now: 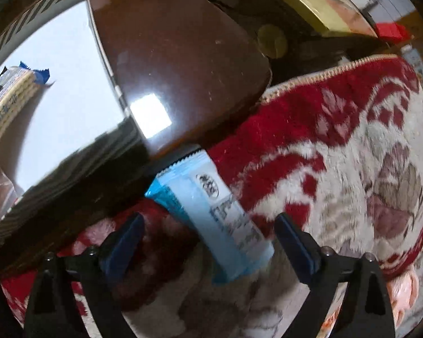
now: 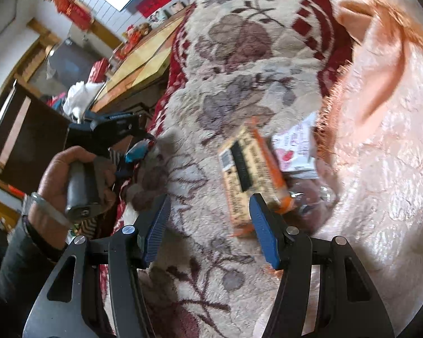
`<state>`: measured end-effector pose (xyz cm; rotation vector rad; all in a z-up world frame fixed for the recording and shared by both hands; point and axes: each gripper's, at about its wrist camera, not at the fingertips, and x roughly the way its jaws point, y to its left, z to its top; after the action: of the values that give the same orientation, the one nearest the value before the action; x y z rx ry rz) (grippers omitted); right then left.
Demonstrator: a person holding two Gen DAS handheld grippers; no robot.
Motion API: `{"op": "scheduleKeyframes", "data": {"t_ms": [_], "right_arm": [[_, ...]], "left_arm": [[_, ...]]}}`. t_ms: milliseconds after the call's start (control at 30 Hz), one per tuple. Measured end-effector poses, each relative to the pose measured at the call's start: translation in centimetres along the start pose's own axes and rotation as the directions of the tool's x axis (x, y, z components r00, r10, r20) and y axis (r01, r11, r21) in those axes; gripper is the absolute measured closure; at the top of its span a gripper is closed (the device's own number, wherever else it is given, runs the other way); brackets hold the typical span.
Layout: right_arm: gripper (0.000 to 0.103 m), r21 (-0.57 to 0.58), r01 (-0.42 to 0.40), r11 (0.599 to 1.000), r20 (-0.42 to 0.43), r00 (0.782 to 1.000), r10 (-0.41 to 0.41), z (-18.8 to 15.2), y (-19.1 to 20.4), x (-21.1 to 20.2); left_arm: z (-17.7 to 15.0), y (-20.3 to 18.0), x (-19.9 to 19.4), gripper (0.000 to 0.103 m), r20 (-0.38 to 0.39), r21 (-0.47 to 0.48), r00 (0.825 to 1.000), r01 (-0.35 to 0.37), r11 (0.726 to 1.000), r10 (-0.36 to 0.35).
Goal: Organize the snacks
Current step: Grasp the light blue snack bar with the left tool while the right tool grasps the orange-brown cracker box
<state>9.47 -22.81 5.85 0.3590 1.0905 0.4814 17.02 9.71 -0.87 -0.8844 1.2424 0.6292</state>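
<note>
With the left gripper (image 1: 208, 225) wide open and empty over the blue snack packet (image 1: 211, 217) lying on the blanket (image 1: 352, 169) beside the table (image 1: 169, 70), center it squarely before closing.

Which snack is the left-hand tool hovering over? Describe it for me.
Find the red and cream floral blanket beside the dark brown table. Against the table's edge lies a light blue packet, the only blue wrapper on the blanket.

My right gripper (image 2: 208, 226) hangs open above the floral blanket (image 2: 239, 84), orange snack packet (image 2: 251, 180) just ahead
</note>
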Motion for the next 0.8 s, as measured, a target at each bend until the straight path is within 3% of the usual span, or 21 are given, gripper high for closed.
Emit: {"op": "scheduleKeyframes", "data": {"t_ms": [67,200,300,400,533,633,667,700,800], "right_arm": [[0.045,0.030,-0.018,0.999,0.021,1.000,0.018,0.2,-0.7,-0.4],[0.045,0.028,-0.039,0.999,0.105,0.994,0.036,0.6,-0.9,-2.2],[0.048,-0.019,-0.004,1.000,0.127,0.992,0.006,0.7,-0.3,-2.8],[0.048,-0.040,0.045,0.998,0.104,0.994,-0.041,0.5,-0.2,-2.1],[0.047,-0.094,0.177,0.980,0.072,0.983,-0.171,0.1,-0.1,-0.4],[0.045,-0.152,0.282,0.947,0.055,0.959,-0.277,0.2,-0.1,1.2],[0.043,-0.195,0.334,0.922,0.054,0.943,-0.330,0.3,0.3,1.9],[0.038,-0.222,0.357,0.907,0.058,0.934,-0.354,0.4,0.5,2.1],[0.036,-0.323,0.393,0.861,0.055,0.916,-0.397,0.8,1.7,3.2]], "left_arm": [[0.0,0.3,0.1,0.008,0.009,-0.026,1.000,0.017,1.000,-0.017],[-0.4,1.6,-0.7,0.049,0.045,0.010,0.999,0.025,1.000,-0.025],[-0.6,3.2,-1.2,0.072,0.043,0.069,0.998,0.049,0.996,-0.052],[-1.5,5.1,-1.9,0.072,0.018,0.112,0.992,0.123,0.986,-0.125],[-4.5,5.0,-3.7,0.073,0.027,0.283,0.989,0.131,0.950,-0.145],[-6.2,4.0,-5.0,0.072,0.064,0.425,0.987,0.108,0.898,-0.149],[-6.4,3.9,-5.5,0.072,0.056,0.458,0.985,0.122,0.880,-0.166],[-6.6,3.9,-5.6,0.072,0.045,0.481,0.983,0.133,0.866,-0.176],[-6.6,4.4,-6.3,0.073,0.015,0.520,0.979,0.168,0.838,-0.205]]}}
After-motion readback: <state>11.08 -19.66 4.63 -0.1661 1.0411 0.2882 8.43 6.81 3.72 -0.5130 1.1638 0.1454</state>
